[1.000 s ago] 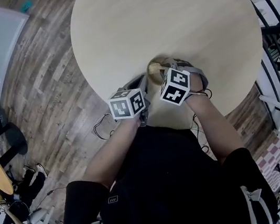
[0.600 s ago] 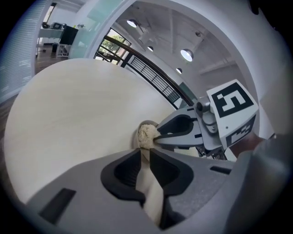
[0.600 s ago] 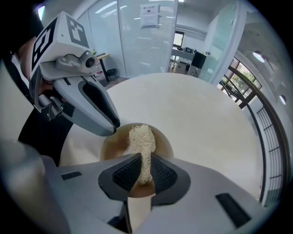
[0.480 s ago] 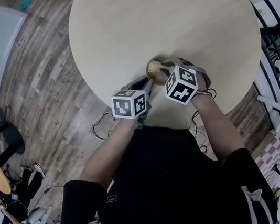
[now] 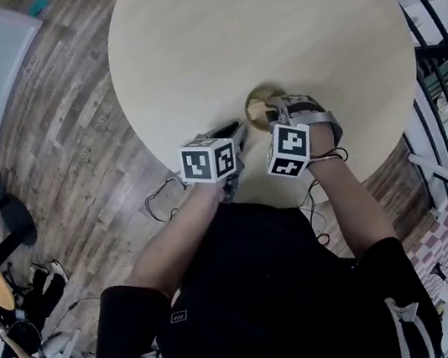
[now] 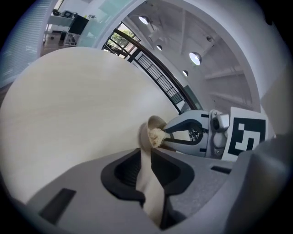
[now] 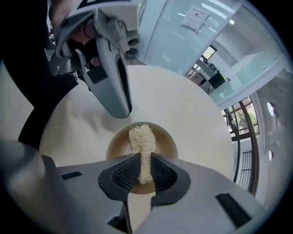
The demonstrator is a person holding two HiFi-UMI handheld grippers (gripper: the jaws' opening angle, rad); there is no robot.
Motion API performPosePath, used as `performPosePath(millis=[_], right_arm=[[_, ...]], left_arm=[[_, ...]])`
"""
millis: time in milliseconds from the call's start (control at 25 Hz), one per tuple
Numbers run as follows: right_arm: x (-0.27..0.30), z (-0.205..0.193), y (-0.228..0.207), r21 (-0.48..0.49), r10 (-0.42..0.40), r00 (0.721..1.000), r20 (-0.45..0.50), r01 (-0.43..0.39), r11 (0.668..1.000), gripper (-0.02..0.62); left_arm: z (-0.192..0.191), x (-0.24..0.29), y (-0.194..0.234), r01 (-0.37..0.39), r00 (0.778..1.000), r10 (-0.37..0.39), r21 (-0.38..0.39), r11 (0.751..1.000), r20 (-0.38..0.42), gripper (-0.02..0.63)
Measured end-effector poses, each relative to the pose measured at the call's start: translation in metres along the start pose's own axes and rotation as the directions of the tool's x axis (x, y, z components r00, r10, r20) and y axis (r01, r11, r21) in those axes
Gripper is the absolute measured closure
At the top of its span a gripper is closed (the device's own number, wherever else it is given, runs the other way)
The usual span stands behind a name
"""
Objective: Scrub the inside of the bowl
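Pale round table (image 5: pixel 266 22), plank floor (image 5: pixel 73 140); right fingers (image 7: pixel 124 177) pinch scrubber (image 7: pixel 142 139) (inside bowl (image 7: pixel 118 145)), left fingers (image 6: pixel 127 171) just opened, empty.

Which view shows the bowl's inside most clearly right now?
Right gripper view: sharp and evenly lit, tan round bowl centred under the pale mesh scrubber; left gripper view: fisheye-bent, bowl side-on, dark corners; head view: bowl tiny, half hidden behind the right tool.

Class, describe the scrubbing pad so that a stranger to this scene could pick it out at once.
Start at the round pale table; near its edge closest to the person sits a small tan bowl. Reaching into that bowl, pinched between the jaws of the right gripper, is the scrubbing pad: the only rough, fibrous, cream-coloured thing there.
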State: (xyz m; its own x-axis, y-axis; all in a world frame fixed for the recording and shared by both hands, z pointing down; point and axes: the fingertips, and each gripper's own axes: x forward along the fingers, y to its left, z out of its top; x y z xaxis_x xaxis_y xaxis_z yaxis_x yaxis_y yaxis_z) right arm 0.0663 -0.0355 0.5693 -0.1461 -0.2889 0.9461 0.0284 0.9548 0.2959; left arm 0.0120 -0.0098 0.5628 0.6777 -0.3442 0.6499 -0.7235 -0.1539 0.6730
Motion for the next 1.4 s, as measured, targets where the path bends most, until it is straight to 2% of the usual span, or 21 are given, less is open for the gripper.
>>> performPosePath(millis=[120,200,360,600,720,880,920,1040,1200,1320,1400], right_arm=[[0.002,-0.003,0.008,0.111,0.065,0.998,0.001,-0.065,0.992,0.522],[0.001,-0.002,0.010,0.210,0.115,0.993,0.034,-0.120,0.970,0.522],[-0.001,-0.004,0.008,0.383,0.202,0.972,0.119,-0.233,0.894,0.522],[-0.005,-0.001,0.010,0.531,0.274,0.932,0.239,-0.362,0.766,0.523],[-0.005,0.001,0.010,0.609,0.295,0.892,0.344,-0.451,0.653,0.526],[-0.013,0.001,0.000,0.688,0.250,0.813,0.526,-0.579,0.437,0.528],[-0.015,-0.001,-0.003,0.699,0.226,0.801,0.555,-0.596,0.396,0.528],[-0.020,-0.003,-0.008,0.714,0.166,0.776,0.608,-0.627,0.312,0.528],[-0.027,0.004,-0.010,0.674,0.104,0.692,0.715,-0.720,0.163,0.528],[-0.034,0.008,-0.014,0.630,0.047,0.634,0.772,-0.772,0.086,0.528],[-0.042,0.009,-0.024,0.596,-0.030,0.596,0.803,-0.801,0.046,0.528]], left_arm=[[-0.009,0.004,-0.002,0.006,1.000,-0.006,-0.001,1.000,-0.014,0.535],[-0.013,0.007,-0.007,0.031,0.999,-0.031,-0.009,0.999,-0.012,0.535],[-0.009,0.011,-0.010,0.037,0.999,-0.037,0.001,0.999,-0.006,0.535],[-0.003,0.011,-0.012,0.023,1.000,-0.023,0.019,1.000,-0.003,0.540],[-0.004,0.010,-0.012,0.015,1.000,-0.015,0.029,0.999,0.004,0.549],[0.003,0.010,-0.010,-0.002,1.000,0.001,0.039,0.999,0.023,0.554],[0.005,0.009,-0.010,-0.001,1.000,0.000,0.037,0.999,0.026,0.554],[0.009,0.008,-0.012,0.012,0.999,-0.013,0.038,0.999,0.031,0.552],[0.010,0.008,-0.013,0.015,0.999,-0.017,0.051,0.999,0.031,0.551],[0.009,0.006,-0.012,0.014,0.999,-0.016,0.060,0.998,0.028,0.551],[0.011,0.004,-0.012,0.017,0.999,-0.019,0.069,0.997,0.032,0.551]])
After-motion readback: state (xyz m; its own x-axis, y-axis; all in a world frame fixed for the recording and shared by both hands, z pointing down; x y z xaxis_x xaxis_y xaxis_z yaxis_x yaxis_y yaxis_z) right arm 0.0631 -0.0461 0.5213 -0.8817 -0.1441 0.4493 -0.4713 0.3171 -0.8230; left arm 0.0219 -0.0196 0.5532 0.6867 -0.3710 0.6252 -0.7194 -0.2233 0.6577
